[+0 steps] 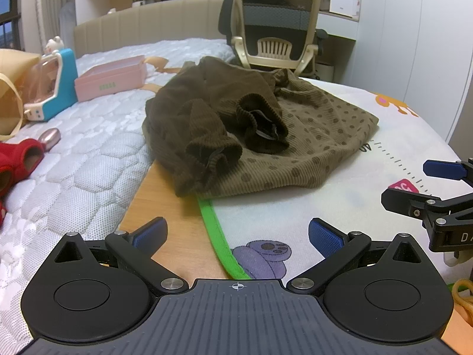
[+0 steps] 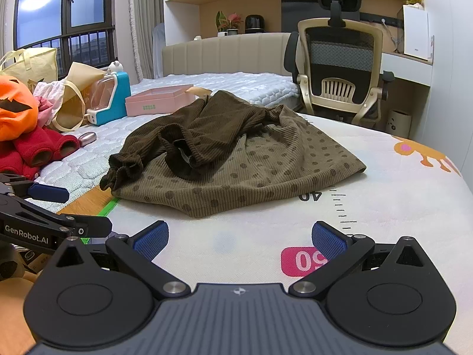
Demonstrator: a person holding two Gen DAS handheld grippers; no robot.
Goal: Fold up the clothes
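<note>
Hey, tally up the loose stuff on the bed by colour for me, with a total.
Brown: 1, the garment
Red: 1, the fleece piece
Orange: 1, the pumpkin
Pink: 1, the box
Blue: 1, the toy
Total: 5

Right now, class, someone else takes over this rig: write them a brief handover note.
Left gripper: open, empty, hovering short of the garment.
Right gripper: open, empty, also short of it.
Brown garment: lies crumpled on the printed mat, dark sleeves bunched on the dotted skirt part; its left edge hangs over the mat's green border.
Done: no fold visible.
Left: spread it flat, fold sleeves in, fold the body.
</note>
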